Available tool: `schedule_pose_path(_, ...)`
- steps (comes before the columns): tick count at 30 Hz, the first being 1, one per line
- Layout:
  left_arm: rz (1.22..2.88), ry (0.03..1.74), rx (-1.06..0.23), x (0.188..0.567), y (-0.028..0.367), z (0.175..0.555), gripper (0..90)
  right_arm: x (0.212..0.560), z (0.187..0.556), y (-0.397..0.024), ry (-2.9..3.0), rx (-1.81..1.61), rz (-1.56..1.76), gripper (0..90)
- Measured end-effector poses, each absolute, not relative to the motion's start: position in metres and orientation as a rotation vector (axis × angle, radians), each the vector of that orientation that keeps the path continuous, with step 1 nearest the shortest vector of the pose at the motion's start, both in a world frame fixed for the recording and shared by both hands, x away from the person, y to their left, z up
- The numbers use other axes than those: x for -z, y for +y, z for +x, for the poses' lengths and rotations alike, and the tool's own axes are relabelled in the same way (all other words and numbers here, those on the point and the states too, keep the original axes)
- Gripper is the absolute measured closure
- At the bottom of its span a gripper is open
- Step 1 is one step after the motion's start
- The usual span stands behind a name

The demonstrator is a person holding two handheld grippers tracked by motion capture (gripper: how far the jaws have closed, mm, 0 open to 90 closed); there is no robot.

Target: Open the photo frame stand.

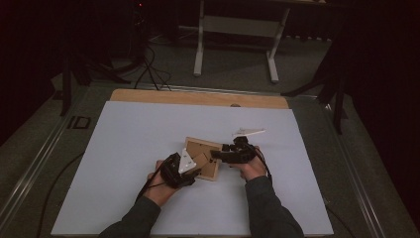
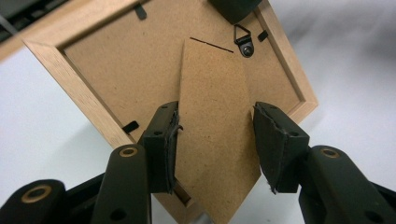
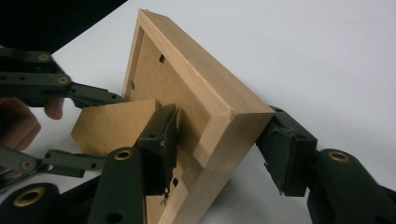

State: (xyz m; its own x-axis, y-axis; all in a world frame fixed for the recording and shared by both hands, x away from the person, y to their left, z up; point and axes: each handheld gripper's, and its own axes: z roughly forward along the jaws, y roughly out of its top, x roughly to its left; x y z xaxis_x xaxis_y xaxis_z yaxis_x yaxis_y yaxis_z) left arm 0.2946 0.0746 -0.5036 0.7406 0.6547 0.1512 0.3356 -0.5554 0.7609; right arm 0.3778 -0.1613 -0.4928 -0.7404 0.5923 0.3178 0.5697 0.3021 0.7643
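Two grippers meet the picture frame [image 1: 204, 157]: right gripper [image 3: 219, 140] clamps its corner, left gripper [image 2: 215, 140] straddles its stand [image 2: 212, 140].

Picture frame [image 3: 205, 100] was pale raw-looking wood, matt, visible grain; its backing board [image 2: 121, 70] and fold-out stand flap [image 2: 212, 121] were brown fibreboard, dull and slightly fuzzy, with a small dark metal hanger [image 2: 243, 41] and black clips on the back. Left gripper [image 2: 215, 140] and right gripper [image 3: 219, 149] were matt black plastic with brass-coloured rivets, pads [image 2: 275, 140] dark rubbery material, worn and frayed at edges. Table [image 1: 138, 134] top was smooth matt white sheet over a light wood edge [image 1: 198, 97]; sleeves [image 1: 270, 208] dark cloth.
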Motion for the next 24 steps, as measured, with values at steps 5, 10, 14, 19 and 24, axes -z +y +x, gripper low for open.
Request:
schedule_pose_path(5, 2.165, 0.811, -0.343, 0.503, 0.081, 0.302, 52.1, 0.49, 0.374, -0.163, 2.516, -1.467, 1.092, 50.6)
schedule_pose_path(10, 2.131, 0.851, -0.189, 0.501, 0.09, 0.309, 61.3, 0.487, 0.37, -0.163, 2.52, -1.474, 1.055, 52.6)
schedule_pose_path(14, 2.153, 0.843, -0.182, 0.501, 0.089, 0.308, 63.7, 0.483, 0.367, -0.162, 2.516, -1.473, 1.032, 54.0)
schedule_pose_path(19, 2.158, 0.845, -0.209, 0.501, 0.089, 0.308, 64.2, 0.481, 0.366, -0.161, 2.502, -1.48, 1.029, 55.3)
schedule_pose_path(24, 2.163, 0.868, -0.292, 0.5, 0.085, 0.311, 65.0, 0.473, 0.366, -0.159, 2.481, -1.476, 1.014, 56.7)
